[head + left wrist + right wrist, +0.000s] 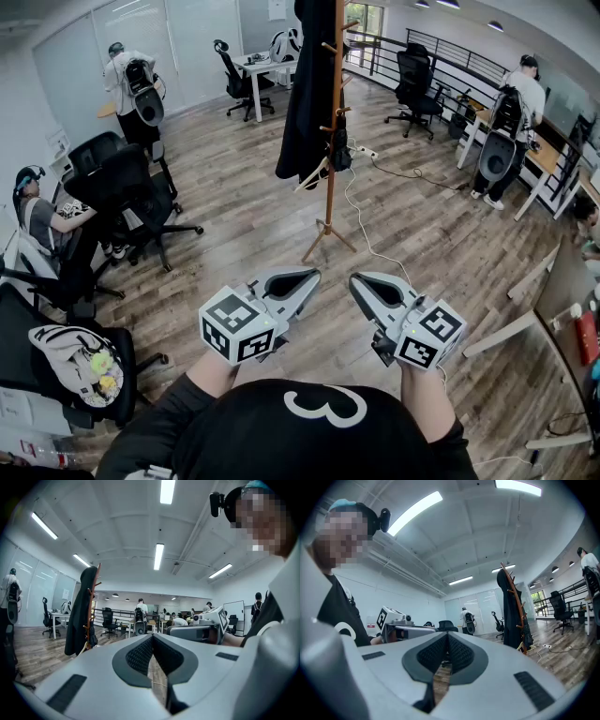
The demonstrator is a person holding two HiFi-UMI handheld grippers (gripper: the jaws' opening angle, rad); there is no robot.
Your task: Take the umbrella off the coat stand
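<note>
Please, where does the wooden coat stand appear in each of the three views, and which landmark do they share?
Head view: the coat stand is at upper centre.
Left gripper view: the coat stand is left of centre.
Right gripper view: the coat stand is right of centre.
Shared landmark: the dark coat hanging on it.

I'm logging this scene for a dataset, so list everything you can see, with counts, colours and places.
coat stand: one, brown wood, mid-floor
coat: one, black, on the stand's left
umbrella: one, dark, folded, right of the pole
cable: one, white, floor by the stand
office chairs: several, black, left and far side
other people: at least three, light tops, at desks
left hand-held gripper: one, grey, foreground, shut, empty
right hand-held gripper: one, grey, foreground, shut, empty
</note>
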